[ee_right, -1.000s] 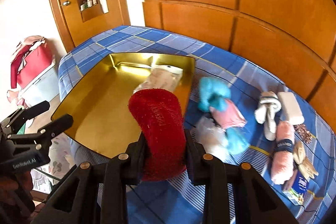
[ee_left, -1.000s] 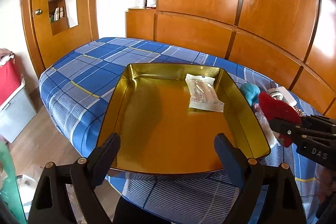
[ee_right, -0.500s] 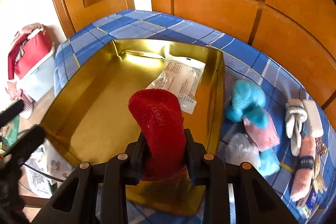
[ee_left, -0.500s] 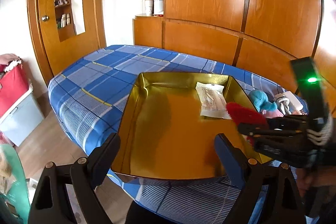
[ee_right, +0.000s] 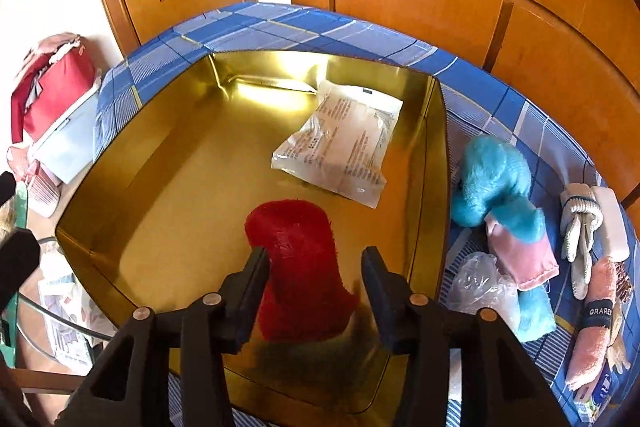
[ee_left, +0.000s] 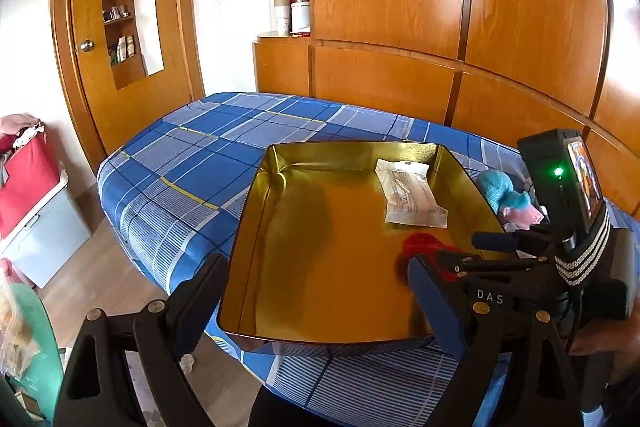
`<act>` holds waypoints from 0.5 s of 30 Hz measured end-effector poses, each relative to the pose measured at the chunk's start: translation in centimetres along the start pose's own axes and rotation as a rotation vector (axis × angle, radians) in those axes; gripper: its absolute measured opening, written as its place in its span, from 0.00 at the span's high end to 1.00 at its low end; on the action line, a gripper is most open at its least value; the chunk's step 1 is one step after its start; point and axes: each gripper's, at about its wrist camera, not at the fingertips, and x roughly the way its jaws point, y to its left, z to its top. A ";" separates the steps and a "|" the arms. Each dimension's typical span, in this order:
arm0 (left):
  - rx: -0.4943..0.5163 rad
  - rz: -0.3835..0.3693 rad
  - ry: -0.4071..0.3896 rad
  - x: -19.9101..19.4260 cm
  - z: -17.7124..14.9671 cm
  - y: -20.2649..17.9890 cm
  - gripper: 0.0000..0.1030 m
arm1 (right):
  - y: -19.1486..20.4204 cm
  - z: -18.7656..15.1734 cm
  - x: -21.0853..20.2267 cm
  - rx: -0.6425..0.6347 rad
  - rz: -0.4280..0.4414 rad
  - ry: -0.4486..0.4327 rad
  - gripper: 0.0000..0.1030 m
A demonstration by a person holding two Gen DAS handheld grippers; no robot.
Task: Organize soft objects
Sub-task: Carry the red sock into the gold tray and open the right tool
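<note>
Red sponge (ee_right: 298, 267), soft, light and fuzzy, best pinched across its middle, stood in the gold tray (ee_right: 436, 187) between the just-opening jaws of the right hand-held gripper (ee_right: 314, 277), while the left hand-held gripper (ee_left: 320, 301) gaped empty.

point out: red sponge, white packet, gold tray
red sponge (ee_right: 296, 259), right wrist view, its middle
white packet (ee_right: 340, 143), right wrist view, printed face
gold tray (ee_left: 256, 203), left wrist view, left wall

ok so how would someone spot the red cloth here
Find the gold tray on the blue checked bed. The red cloth lies inside it, between the right gripper fingers. Its only neighbour there is a white packet.
</note>
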 end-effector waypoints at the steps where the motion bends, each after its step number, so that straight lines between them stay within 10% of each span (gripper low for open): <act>1: 0.003 0.001 -0.003 -0.1 0.0 -0.1 0.11 | -0.1 0.0 -0.3 0.006 -0.004 -0.009 0.52; 15: 0.040 0.003 -0.008 -0.7 0.0 -1.4 0.11 | -4.5 -0.6 -5.7 0.134 -0.037 -0.166 0.52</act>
